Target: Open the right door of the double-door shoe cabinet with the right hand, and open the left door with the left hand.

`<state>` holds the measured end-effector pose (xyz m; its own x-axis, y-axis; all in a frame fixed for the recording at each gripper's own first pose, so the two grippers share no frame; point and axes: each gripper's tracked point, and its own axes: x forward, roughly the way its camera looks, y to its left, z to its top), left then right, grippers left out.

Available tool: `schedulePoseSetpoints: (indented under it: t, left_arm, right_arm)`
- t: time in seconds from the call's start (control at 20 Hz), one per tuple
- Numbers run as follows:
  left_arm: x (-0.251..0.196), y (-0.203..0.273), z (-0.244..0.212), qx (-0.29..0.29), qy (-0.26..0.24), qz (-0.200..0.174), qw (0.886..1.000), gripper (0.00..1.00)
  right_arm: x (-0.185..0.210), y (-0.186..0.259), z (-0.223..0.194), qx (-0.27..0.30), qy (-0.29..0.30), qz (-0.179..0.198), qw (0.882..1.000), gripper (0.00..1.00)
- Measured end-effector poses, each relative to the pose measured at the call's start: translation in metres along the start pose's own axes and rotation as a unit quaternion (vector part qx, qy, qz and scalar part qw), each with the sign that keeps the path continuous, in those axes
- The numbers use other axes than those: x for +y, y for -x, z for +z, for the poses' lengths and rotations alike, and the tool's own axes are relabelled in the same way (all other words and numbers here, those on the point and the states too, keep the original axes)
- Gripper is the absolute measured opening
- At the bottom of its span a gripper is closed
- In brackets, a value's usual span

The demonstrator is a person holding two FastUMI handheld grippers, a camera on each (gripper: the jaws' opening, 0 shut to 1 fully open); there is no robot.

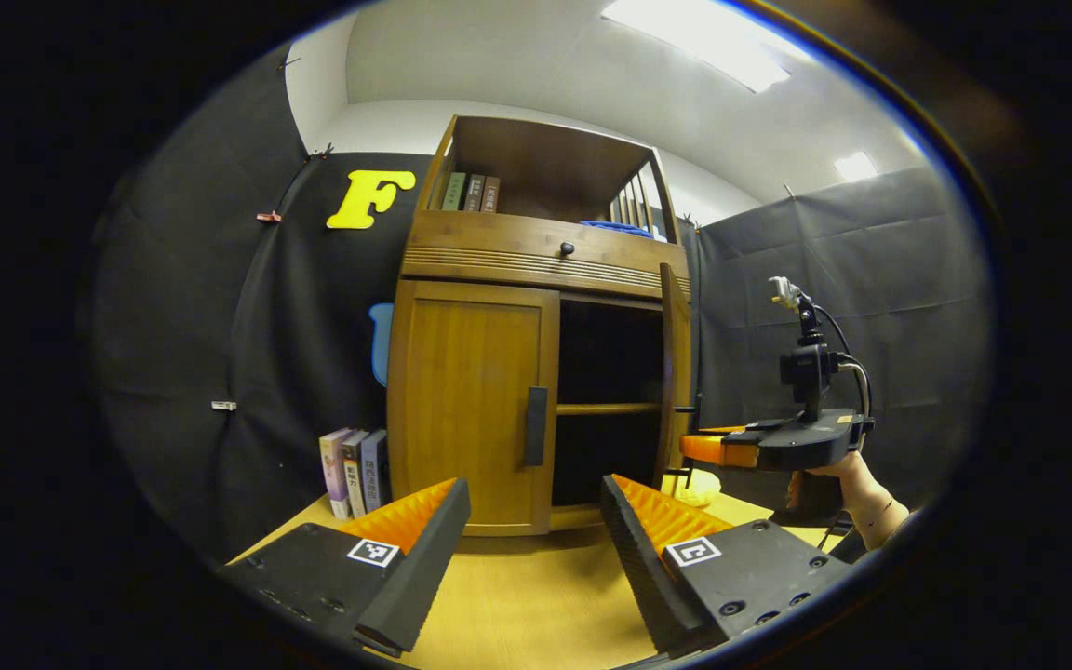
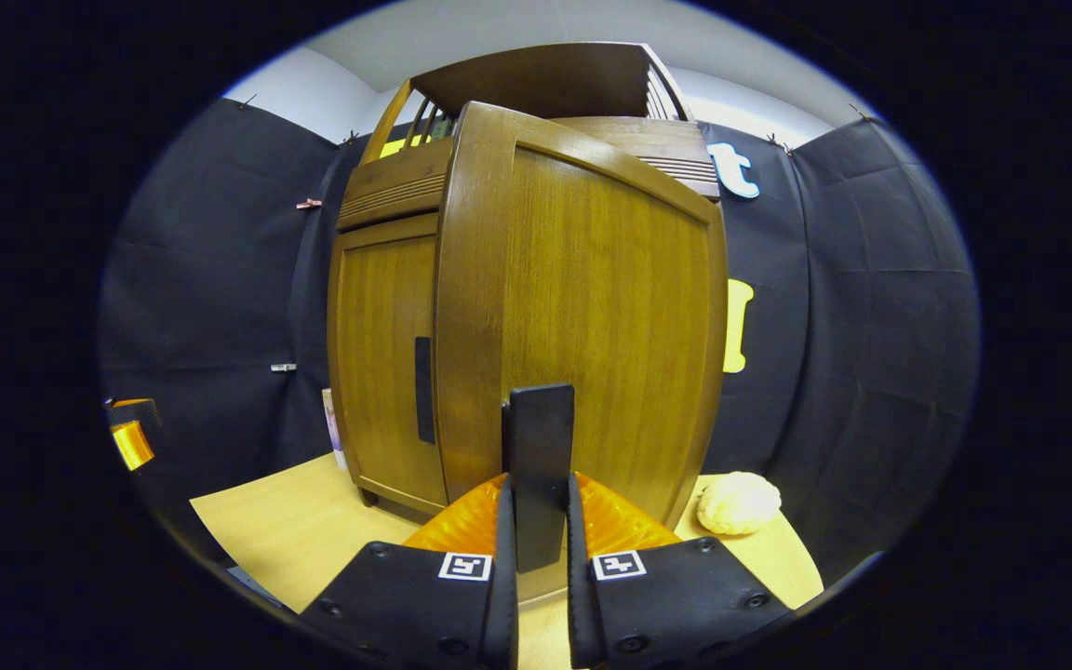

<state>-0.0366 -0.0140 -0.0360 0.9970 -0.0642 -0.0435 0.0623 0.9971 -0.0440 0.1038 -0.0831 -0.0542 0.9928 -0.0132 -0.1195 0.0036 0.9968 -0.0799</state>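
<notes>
The wooden shoe cabinet [image 1: 499,251] stands on the table. Its left door [image 1: 466,409] is closed, with a dark vertical handle [image 1: 536,425]. My left gripper [image 1: 536,521] hangs open a short way in front of that door, touching nothing. The right door [image 1: 676,372] is swung out and seen edge-on, showing a dark interior with a shelf [image 1: 606,408]. My right gripper [image 1: 699,447] is at that door's outer side, held by a hand [image 1: 857,489]. In the right gripper view the right door [image 2: 592,307] faces me and my right gripper [image 2: 539,493] is shut on its dark handle [image 2: 541,437]. The left door [image 2: 382,363] stays closed.
Books [image 1: 355,470] stand on the table [image 1: 517,605] left of the cabinet. More books [image 1: 471,193] and a blue item [image 1: 615,226] sit on the top shelf above a drawer knob [image 1: 567,248]. A pale round object [image 2: 736,502] lies beside the open door.
</notes>
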Motion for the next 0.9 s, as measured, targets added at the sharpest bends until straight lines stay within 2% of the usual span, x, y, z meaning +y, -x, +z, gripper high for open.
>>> schedulePoseSetpoints:
  t: [0.1,0.15,0.2,0.6,0.65,0.7,0.75,0.9]
  left_arm:
    - [-0.008,-0.007,0.001,-0.007,0.007,-0.013,1.0,0.88]
    - [-0.015,-0.01,-0.001,-0.005,0.01,-0.019,1.0,0.88]
    - [-0.017,-0.013,-0.005,0.0,0.01,-0.022,1.0,0.88]
    - [-0.036,-0.037,-0.024,0.019,0.025,-0.027,0.999,0.89]
    - [-0.037,-0.039,-0.023,0.019,0.025,-0.027,0.999,0.89]
    - [-0.038,-0.04,-0.024,0.019,0.025,-0.027,0.999,0.89]
    - [-0.041,-0.042,-0.024,0.019,0.024,-0.027,0.999,0.89]
    - [-0.05,-0.047,-0.023,0.021,0.017,-0.032,0.999,0.89]
  right_arm:
    - [-0.008,0.01,0.001,0.001,0.005,-0.006,1.0,0.25]
    - [-0.013,0.015,0.0,0.0,0.009,-0.008,1.0,0.2]
    - [-0.017,0.019,-0.001,-0.001,0.012,-0.012,1.0,0.25]
    - [-0.058,0.051,-0.001,0.0,0.02,-0.047,0.999,0.24]
    - [-0.065,0.054,-0.001,-0.001,0.026,-0.053,0.998,0.19]
    - [-0.072,0.057,-0.001,-0.002,0.03,-0.06,0.998,0.23]
    - [-0.078,0.059,0.0,-0.003,0.03,-0.067,0.997,0.19]
    - [-0.098,0.072,0.005,-0.012,0.022,-0.083,0.996,0.24]
